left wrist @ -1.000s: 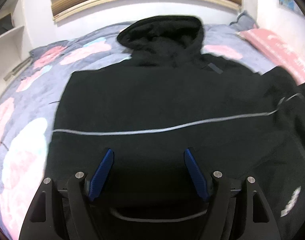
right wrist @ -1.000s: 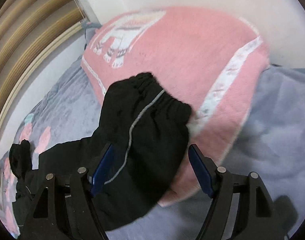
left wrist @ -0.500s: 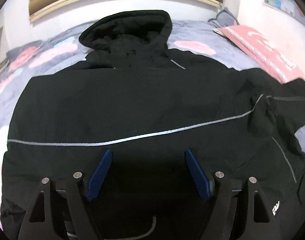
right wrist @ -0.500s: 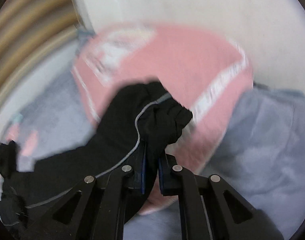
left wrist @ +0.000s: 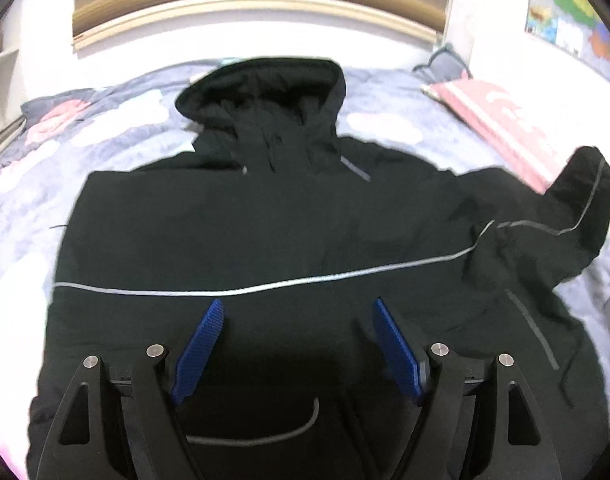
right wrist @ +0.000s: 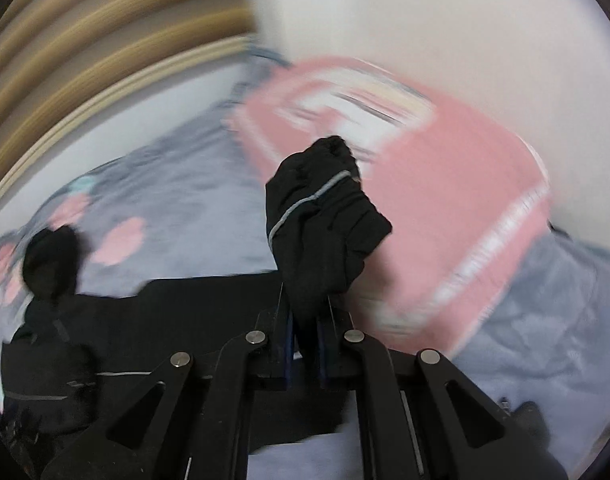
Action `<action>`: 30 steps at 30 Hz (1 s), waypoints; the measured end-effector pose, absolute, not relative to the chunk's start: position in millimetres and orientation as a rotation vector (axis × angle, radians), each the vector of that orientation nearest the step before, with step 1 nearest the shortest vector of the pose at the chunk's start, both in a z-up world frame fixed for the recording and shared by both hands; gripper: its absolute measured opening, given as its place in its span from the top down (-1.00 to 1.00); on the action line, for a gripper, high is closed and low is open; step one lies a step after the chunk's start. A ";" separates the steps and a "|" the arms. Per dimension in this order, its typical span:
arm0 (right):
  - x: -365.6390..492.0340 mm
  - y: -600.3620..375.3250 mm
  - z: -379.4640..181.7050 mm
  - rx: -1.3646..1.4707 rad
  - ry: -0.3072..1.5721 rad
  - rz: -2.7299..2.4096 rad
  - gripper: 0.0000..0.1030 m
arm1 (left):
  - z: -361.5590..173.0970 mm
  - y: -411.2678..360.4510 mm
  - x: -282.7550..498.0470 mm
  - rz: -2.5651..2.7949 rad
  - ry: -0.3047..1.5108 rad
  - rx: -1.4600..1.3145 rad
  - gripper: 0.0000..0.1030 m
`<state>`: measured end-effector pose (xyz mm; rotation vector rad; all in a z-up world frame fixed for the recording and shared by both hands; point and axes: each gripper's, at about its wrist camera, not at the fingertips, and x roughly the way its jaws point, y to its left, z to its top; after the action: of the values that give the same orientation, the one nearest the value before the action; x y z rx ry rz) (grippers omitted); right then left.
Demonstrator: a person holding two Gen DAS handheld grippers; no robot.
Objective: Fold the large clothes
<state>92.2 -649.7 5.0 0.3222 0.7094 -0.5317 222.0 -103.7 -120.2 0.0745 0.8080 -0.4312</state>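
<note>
Garment: a large black hooded jacket (left wrist: 265,240) with thin grey reflective piping lies spread flat, front side up, on the bed; its hood (left wrist: 261,92) points to the headboard side.
Sleeve: the jacket's right-side sleeve (left wrist: 561,216) stretches out toward the pink pillow; its elastic cuff end (right wrist: 325,208) is raised off the bedding and bunched.
Right tongs: the right tongs (right wrist: 305,344) are closed tight on the sleeve just below the cuff; black cloth fills the narrow gap between the blue pads.
Left tongs: the left tongs (left wrist: 297,344) are wide open and hold nothing; they hover above the lower middle of the jacket body, and I cannot tell if they touch the cloth.
Bed: a grey-blue quilt with pink and white cloud shapes (left wrist: 385,128) carries the jacket; a pink towel-like pillow with white pattern (left wrist: 501,120) lies just beside the sleeve.
Step in hand: it seems to be the sleeve fold, with the cuff gripped and lifted but not yet laid over the body.
Next move: in my judgement the right tongs should carry the cuff across the chest and lay the sleeve flat along the piping line, then let go; the left tongs could press the body so that it does not slide.
Caution: the fabric looks smooth and slippery, so a slow pull is better.
</note>
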 end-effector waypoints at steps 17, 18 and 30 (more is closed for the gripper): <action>202.2 -308.1 -28.6 -0.074 0.816 -0.088 0.62 | -91.6 -44.1 189.0 -0.444 0.764 -0.009 -0.52; 205.3 -296.9 -35.0 -0.076 0.827 -0.075 0.59 | -92.0 -42.6 188.6 -0.443 0.765 -0.007 -0.52; 174.3 -303.9 -57.0 0.015 0.848 0.124 -0.14 | -101.8 -65.8 213.0 -0.554 0.885 -0.036 -0.52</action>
<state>174.3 -303.9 -57.0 0.0152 0.8476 0.1238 213.0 -65.8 -101.8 -0.0359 0.8855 -0.5536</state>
